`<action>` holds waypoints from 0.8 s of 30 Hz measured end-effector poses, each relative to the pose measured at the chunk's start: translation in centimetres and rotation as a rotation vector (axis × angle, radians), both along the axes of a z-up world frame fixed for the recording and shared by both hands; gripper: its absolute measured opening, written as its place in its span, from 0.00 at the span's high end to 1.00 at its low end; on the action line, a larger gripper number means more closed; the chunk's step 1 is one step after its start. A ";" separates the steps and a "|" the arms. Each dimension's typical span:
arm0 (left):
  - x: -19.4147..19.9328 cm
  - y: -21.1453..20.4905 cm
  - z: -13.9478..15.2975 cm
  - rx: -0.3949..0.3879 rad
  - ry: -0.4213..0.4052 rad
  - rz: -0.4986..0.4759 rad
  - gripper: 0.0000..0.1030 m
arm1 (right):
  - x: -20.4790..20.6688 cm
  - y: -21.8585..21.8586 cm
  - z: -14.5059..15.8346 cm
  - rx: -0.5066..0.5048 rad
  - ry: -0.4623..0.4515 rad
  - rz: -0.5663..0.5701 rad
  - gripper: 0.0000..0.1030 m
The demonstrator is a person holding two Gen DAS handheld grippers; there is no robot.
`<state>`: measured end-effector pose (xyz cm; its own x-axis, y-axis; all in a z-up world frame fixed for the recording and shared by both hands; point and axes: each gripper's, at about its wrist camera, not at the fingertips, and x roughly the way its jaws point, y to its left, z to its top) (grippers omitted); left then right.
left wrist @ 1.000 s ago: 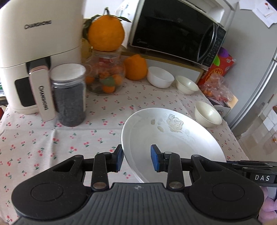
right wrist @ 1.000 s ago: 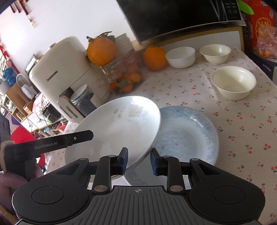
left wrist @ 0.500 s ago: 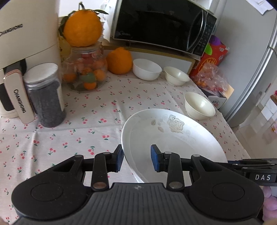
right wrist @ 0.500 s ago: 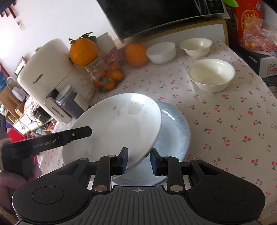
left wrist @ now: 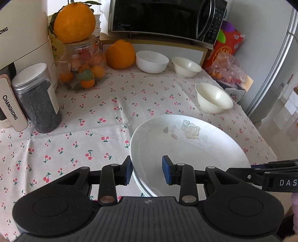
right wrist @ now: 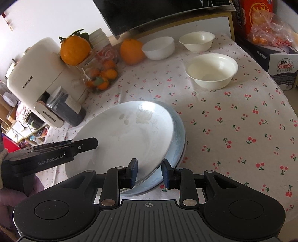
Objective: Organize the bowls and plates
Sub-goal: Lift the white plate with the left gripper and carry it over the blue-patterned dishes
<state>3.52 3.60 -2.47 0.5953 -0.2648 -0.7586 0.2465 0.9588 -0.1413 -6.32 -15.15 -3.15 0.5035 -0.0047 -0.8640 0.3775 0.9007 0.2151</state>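
Just above the blue plate [right wrist: 177, 137] on the counter [left wrist: 104, 119], gripped at opposite rims by left claw [left wrist: 147, 170] and right claw [right wrist: 150, 173], each narrowly clamped: white rose plate [left wrist: 186, 147], kept level for stacking.

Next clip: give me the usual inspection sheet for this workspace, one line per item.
Surface: table under a cherry-print cloth, creased.
Job's things: white rose plate held tilted over the blue plate beneath it; three bowls apart on the cloth: white bowl, small cream bowl, large cream bowl.
Clutter: jar of dark grains, glass jar of small oranges with an orange on its lid, second orange, cream appliance.
Grippers: left gripper and right gripper each straddle the rose plate's rim on opposite sides.
Cables: nothing seen on the cloth.
Surroundings: microwave, red box, bagged fruit.
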 end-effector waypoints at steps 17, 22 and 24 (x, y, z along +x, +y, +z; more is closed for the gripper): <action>-0.2 -1.0 -0.7 0.094 0.020 0.010 0.70 | 0.5 0.5 -0.3 -0.058 0.025 0.016 0.73; -0.3 -1.2 -0.8 0.119 0.028 0.012 0.70 | 0.7 0.9 -0.3 -0.084 0.037 0.029 0.73; -0.3 -1.4 -0.8 0.132 0.025 0.011 0.70 | 0.7 1.1 -0.3 -0.100 0.042 0.038 0.73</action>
